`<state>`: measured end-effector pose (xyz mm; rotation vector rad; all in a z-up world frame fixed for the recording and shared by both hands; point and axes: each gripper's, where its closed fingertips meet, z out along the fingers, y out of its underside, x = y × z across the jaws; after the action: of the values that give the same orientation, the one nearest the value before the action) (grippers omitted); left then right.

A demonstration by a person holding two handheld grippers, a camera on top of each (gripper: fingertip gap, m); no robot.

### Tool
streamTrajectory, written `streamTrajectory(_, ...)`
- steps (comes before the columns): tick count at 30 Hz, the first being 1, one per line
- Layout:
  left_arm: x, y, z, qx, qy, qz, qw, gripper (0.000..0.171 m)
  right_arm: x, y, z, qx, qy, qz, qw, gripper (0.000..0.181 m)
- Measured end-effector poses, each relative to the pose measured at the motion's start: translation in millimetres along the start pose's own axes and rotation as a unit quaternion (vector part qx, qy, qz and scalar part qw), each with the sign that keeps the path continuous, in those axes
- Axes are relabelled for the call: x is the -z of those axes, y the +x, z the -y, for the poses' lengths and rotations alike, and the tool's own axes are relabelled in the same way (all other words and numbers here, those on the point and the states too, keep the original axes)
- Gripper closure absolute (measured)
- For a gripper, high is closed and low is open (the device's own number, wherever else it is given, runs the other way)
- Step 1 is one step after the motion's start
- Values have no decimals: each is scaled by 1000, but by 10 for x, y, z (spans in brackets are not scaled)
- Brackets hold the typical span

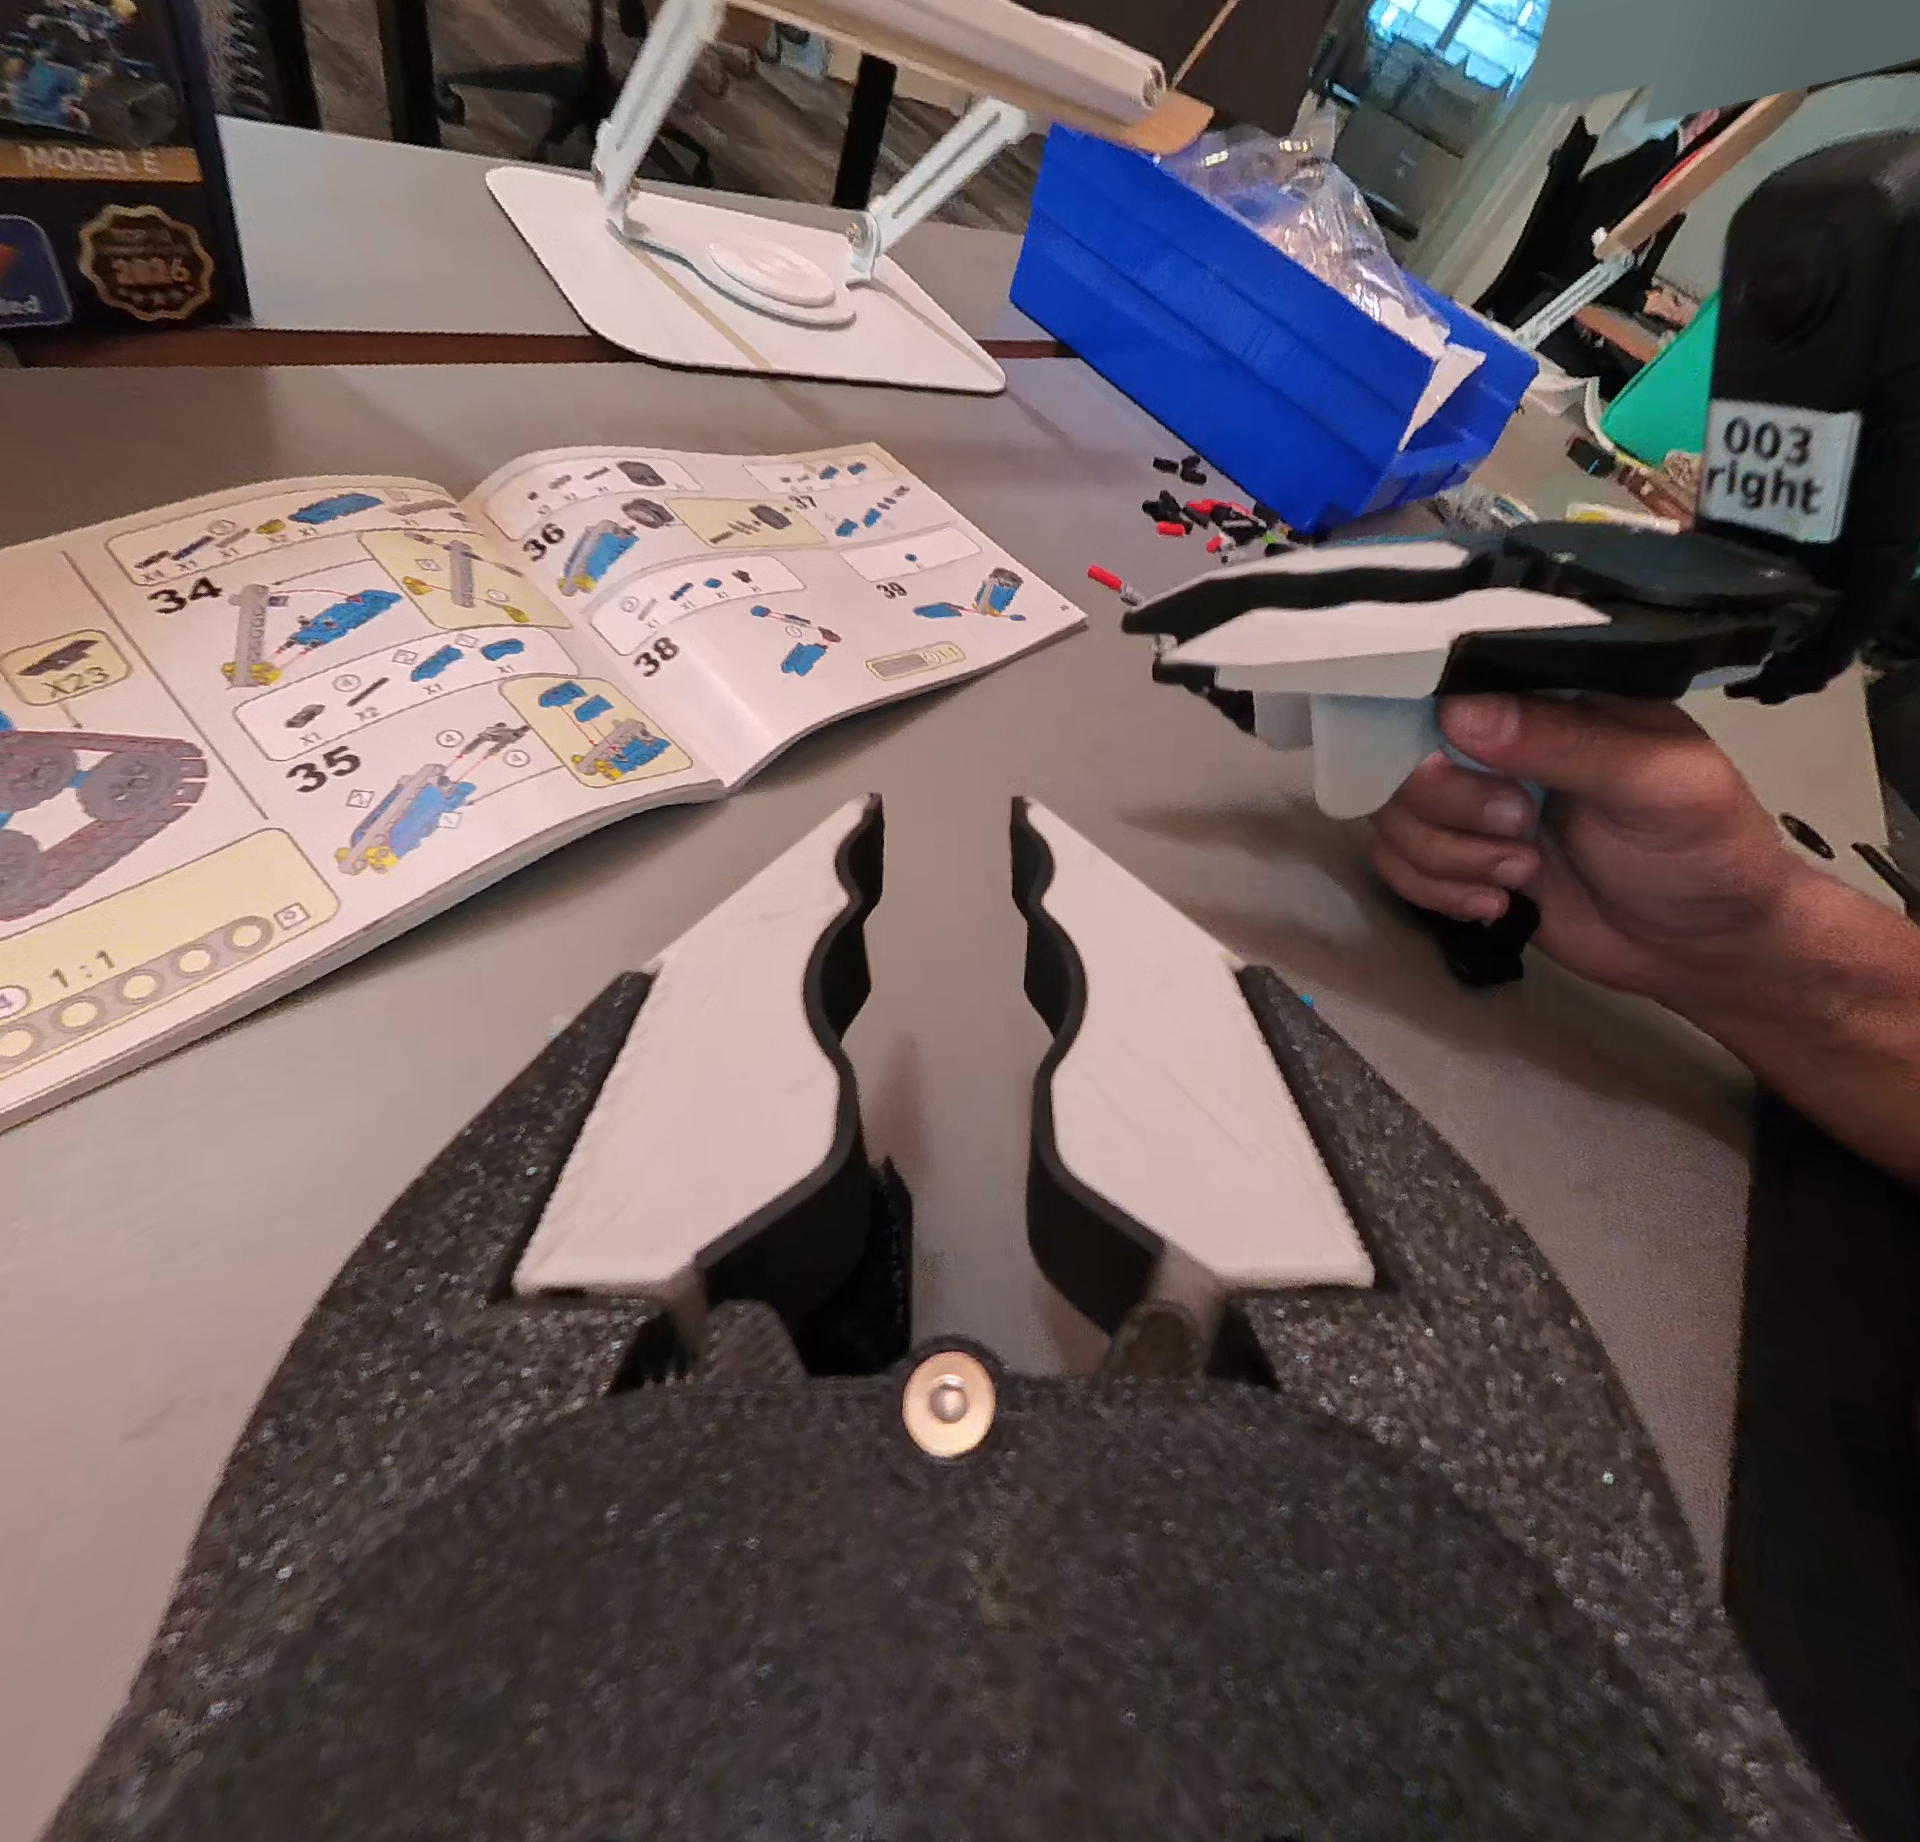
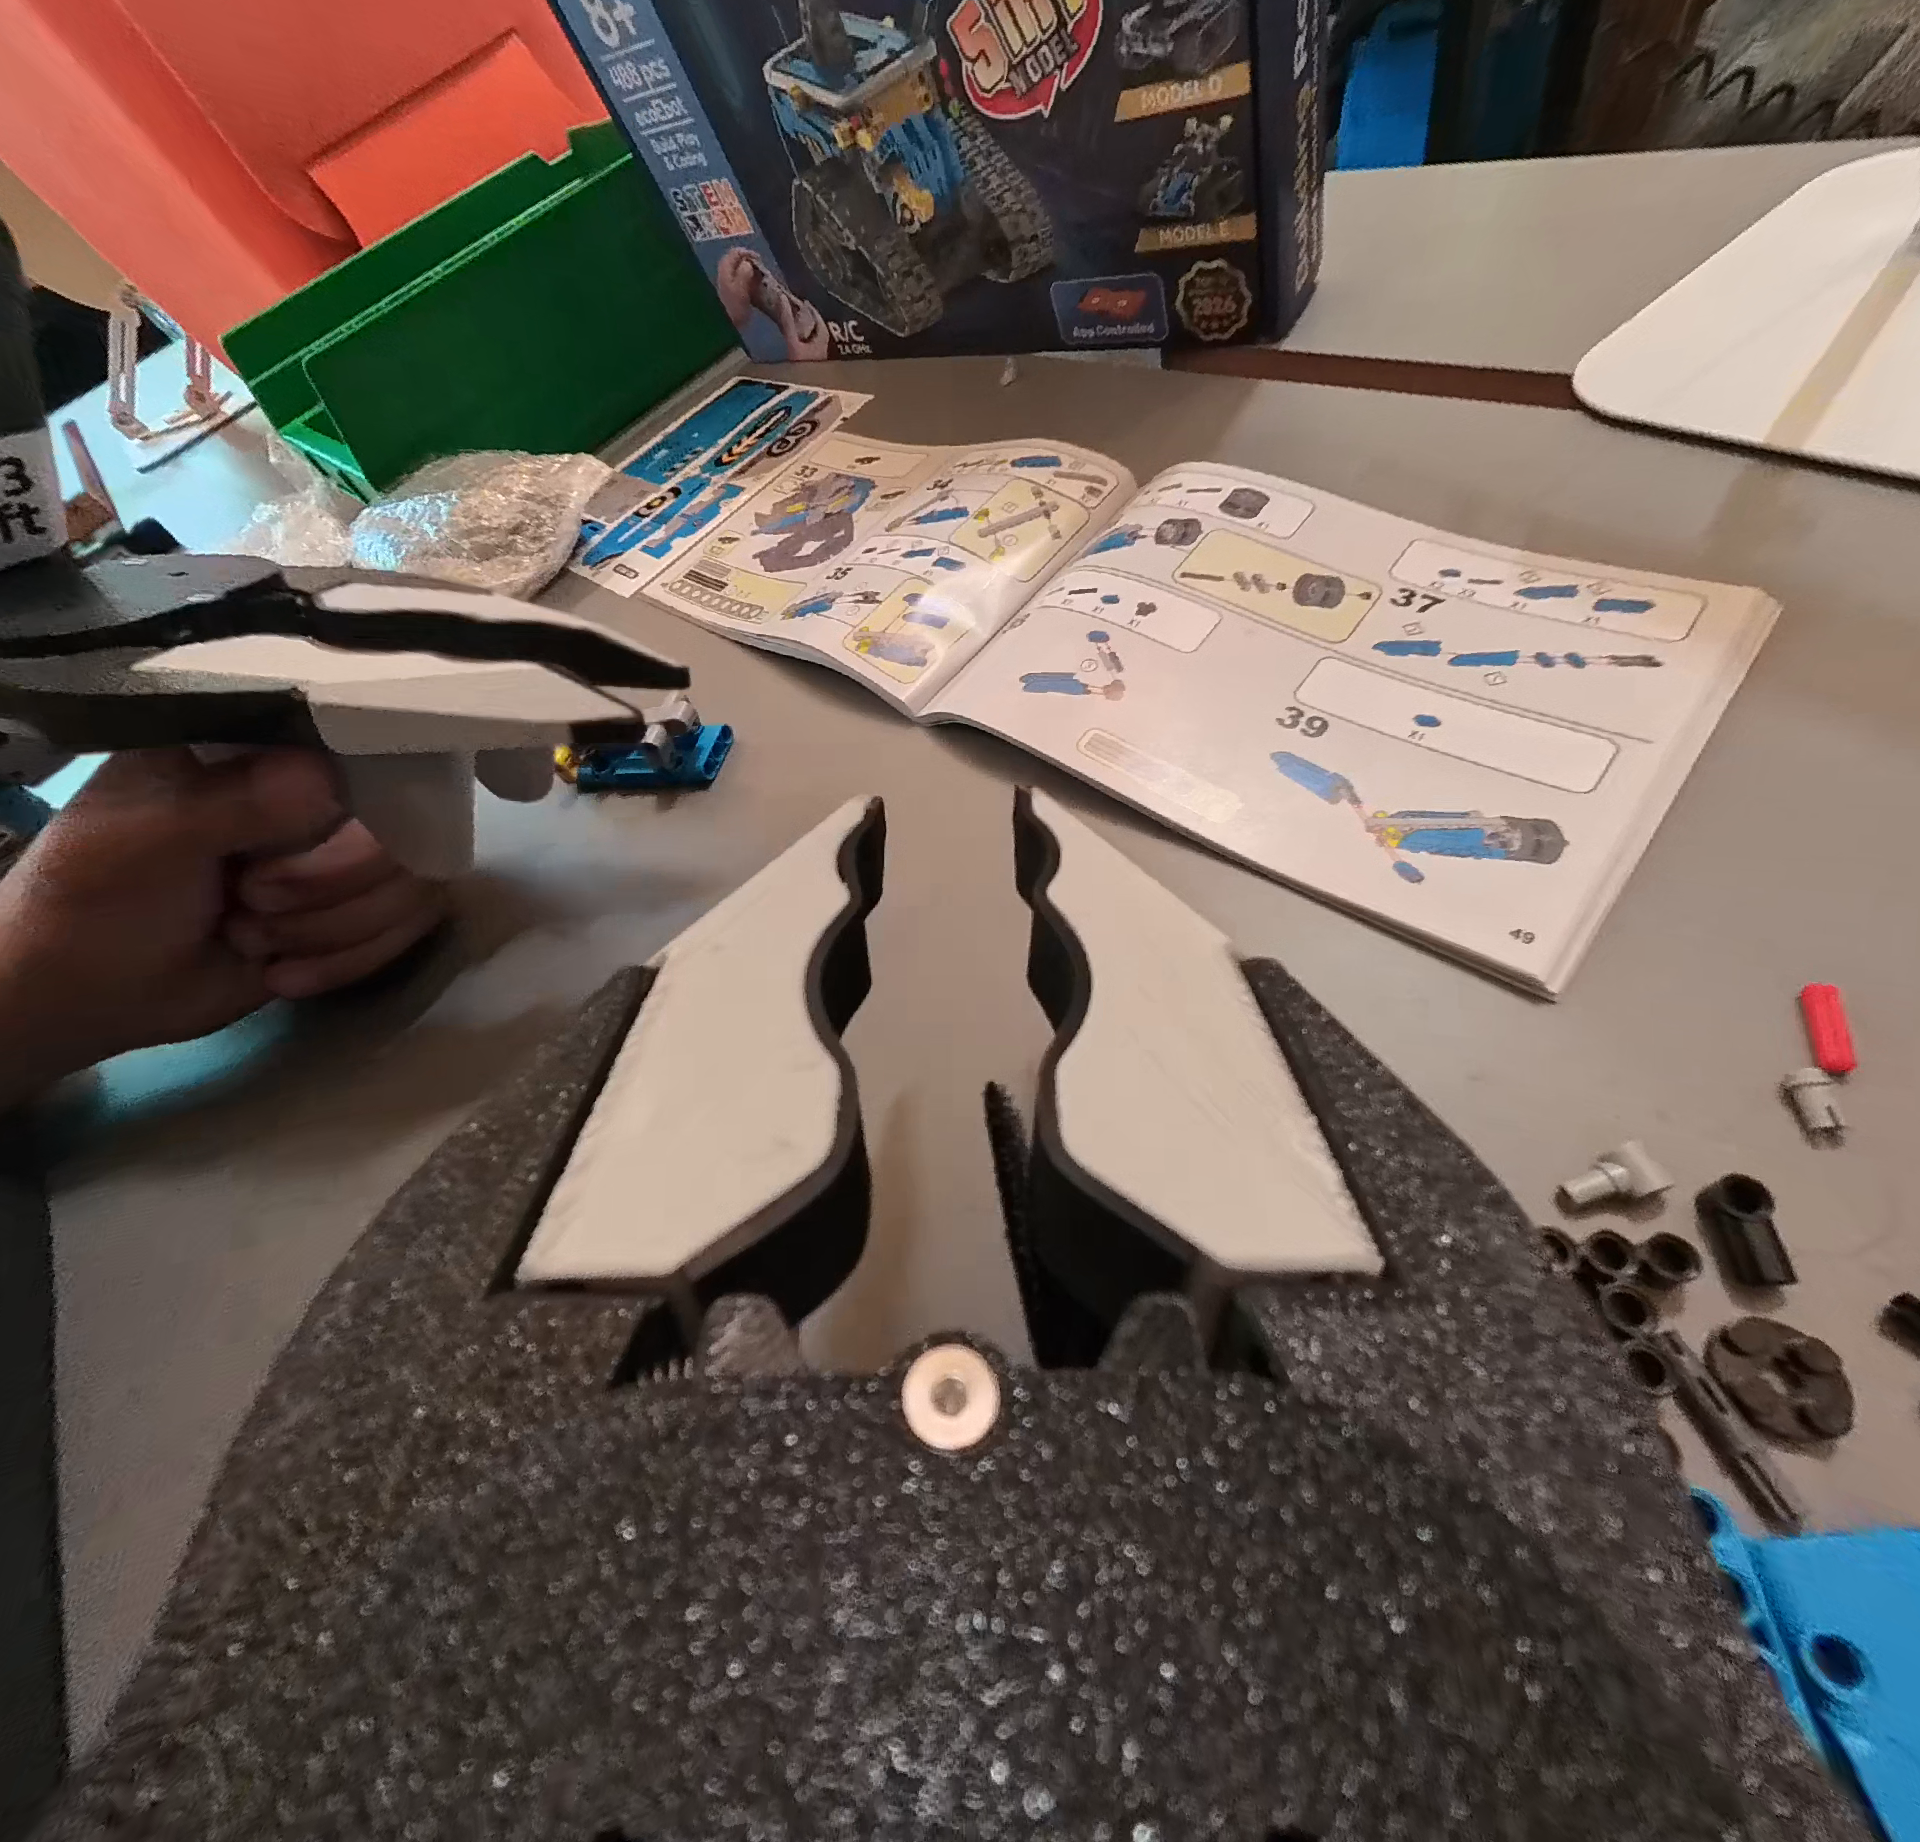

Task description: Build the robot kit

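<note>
Blue brick assembly (image 2: 649, 766), small and with a grey piece on top, lies on the grey table (image 2: 1039, 888) right under the tips of the left gripper (image 2: 655, 701), as the right wrist view shows it. Whether the tips touch it cannot be told. Its long axis runs roughly along the line of that gripper's fingers, flat on the table. In the left wrist view the assembly does not show; there the left gripper's fingers stand spread, with bare table between them.

The left hand (image 2: 208, 909) is wrapped round the pistol grip and holds the tool level, low over the table. The right gripper (image 2: 948, 805) is also spread and holds nothing. The right hand (image 1: 1621, 857) keeps it level too, tips pointing across towards the left one.

An open instruction booklet (image 2: 1299, 670) lies just beyond both grippers. Near the right gripper are a red pin (image 2: 1829, 1029), grey pegs, black connectors (image 2: 1662, 1273) and a blue plate (image 2: 1829, 1667). Farther off stand a printed toy box (image 2: 987, 130), a green bin (image 2: 499, 338), a crumpled plastic bag (image 2: 468, 535), a blue bin (image 1: 1247, 327) and a white stand (image 1: 748, 275).
</note>
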<state>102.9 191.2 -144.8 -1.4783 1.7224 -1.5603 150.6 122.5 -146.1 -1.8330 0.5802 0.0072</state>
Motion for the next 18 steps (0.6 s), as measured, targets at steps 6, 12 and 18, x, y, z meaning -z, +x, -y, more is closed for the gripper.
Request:
streamTrajectory(6,-24,75,-71,-34,-22,3,999,148,10,-109,35,34,-7,6,999,157)
streamTrajectory(12,-17,102,-103,-66,-33,14,997,148,-79,-261,-166,102,-67,29,992,157)
streamTrajectory(18,-11,57,-179,-85,-58,35,994,148,-121,-396,-133,106,-56,46,992,157)
